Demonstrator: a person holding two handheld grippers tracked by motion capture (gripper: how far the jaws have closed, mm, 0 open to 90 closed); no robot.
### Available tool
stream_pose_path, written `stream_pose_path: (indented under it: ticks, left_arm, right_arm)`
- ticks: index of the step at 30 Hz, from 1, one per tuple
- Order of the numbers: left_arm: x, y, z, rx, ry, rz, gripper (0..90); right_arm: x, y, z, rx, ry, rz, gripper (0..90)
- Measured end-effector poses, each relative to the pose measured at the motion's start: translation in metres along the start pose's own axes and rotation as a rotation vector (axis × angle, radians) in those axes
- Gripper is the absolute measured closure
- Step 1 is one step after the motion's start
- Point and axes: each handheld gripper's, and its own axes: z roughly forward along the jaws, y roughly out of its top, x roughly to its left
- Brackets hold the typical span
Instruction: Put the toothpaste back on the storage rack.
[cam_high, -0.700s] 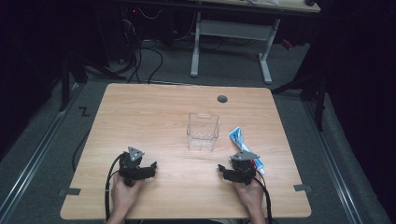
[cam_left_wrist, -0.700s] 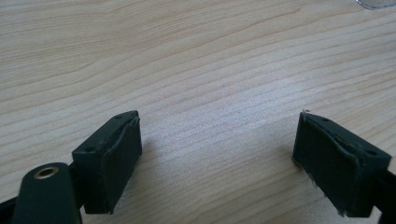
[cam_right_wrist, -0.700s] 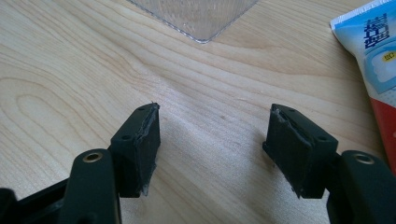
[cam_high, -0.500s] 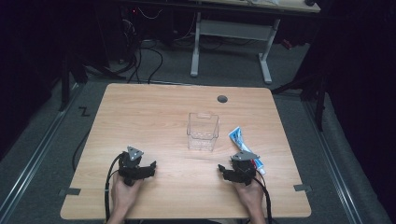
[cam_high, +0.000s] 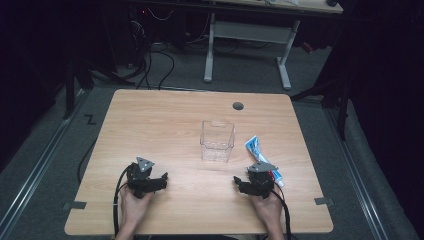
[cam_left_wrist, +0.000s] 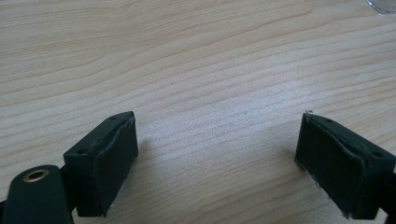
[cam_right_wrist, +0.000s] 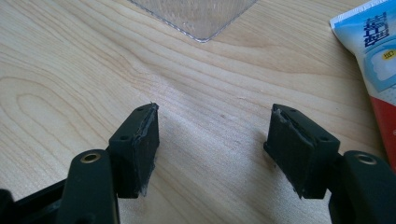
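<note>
a clear plastic box (cam_high: 217, 141) is seen standing upright near the middle of the wooden desk (cam_high: 165, 120), and a toothpaste tube (cam_high: 261, 155) is laid flat just to its right, apart from it. the right gripper (cam_high: 248, 184) is held low over the desk at the near end of the tube, close beside it; in the right gripper view its jaws are spread wide with only bare wood between them, the tube (cam_right_wrist: 379, 51) being seen off to one side and a corner of the box (cam_right_wrist: 196, 16) ahead. the left gripper (cam_high: 156, 182) is held near the front edge, well apart from the box, its jaws likewise wide apart over bare wood.
</note>
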Motion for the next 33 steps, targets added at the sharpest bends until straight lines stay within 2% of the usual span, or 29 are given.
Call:
stream_pose_path:
  ticks: [7,11,19,22,24,27,33]
  left_arm:
    - [-0.0004,0.0,0.0,-0.001,-0.001,0.0,13.3]
    - [-0.004,-0.0016,-0.0017,-0.005,-0.023,0.024,15.1]
    - [-0.0047,-0.0017,-0.0018,-0.005,-0.022,0.021,15.2]
    - [-0.0047,-0.0017,-0.0018,-0.005,-0.022,0.021,15.2]
    - [-0.0047,-0.0016,-0.0018,-0.005,-0.023,0.023,15.2]
    - [-0.0047,-0.0016,-0.0018,-0.005,-0.024,0.023,15.2]
    - [-0.0054,-0.0014,-0.0016,-0.005,-0.031,0.03,15.3]
  right_arm:
    - [-0.0001,0.0,0.0001,-0.001,0.001,-0.004,33.8]
    - [0.0,-0.0001,0.0001,-0.001,0.001,-0.004,33.7]
    - [0.0005,-0.0014,-0.0015,-0.005,-0.004,-0.009,35.0]
    - [-0.0003,-0.0024,-0.003,-0.012,-0.009,0.002,38.5]
    - [-0.0043,-0.0025,-0.0058,-0.033,0.011,0.031,39.7]
    - [-0.0054,-0.0025,-0.0067,-0.036,0.015,0.045,39.9]
    - [-0.0042,-0.0029,-0.0098,-0.022,0.013,0.023,40.2]
